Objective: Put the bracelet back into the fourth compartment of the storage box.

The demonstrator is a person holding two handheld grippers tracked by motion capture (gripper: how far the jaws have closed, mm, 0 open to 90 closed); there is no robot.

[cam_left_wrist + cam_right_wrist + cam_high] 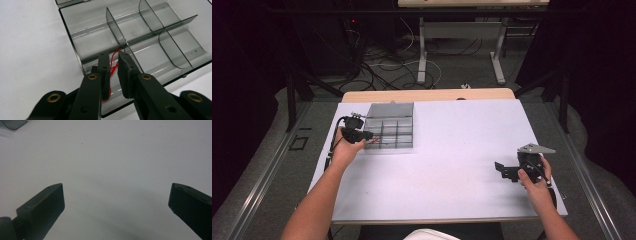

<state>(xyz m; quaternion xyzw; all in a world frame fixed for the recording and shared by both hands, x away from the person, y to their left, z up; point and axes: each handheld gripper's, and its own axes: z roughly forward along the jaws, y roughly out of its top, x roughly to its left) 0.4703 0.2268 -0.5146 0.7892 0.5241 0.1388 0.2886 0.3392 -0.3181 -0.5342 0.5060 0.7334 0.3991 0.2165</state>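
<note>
Red thread (pixel 113 65), light, limp and snag-prone, lying in the organizer box (pixel 388 131) compartment nearest left tool (pixel 113 58) at tabletop's ten o'clock (jaws slightly apart around it, unclamped); best pinched mid-loop; right tool (pixel 116 195) wide open.

White surface with one clear box

The surface (pixel 447 145) is a plain white sheet on a wooden top; a clear compartment box (pixel 389 132) lies flat on it at the left hand-held gripper (pixel 368 135), well apart from the right hand-held gripper (pixel 501 170).
</note>
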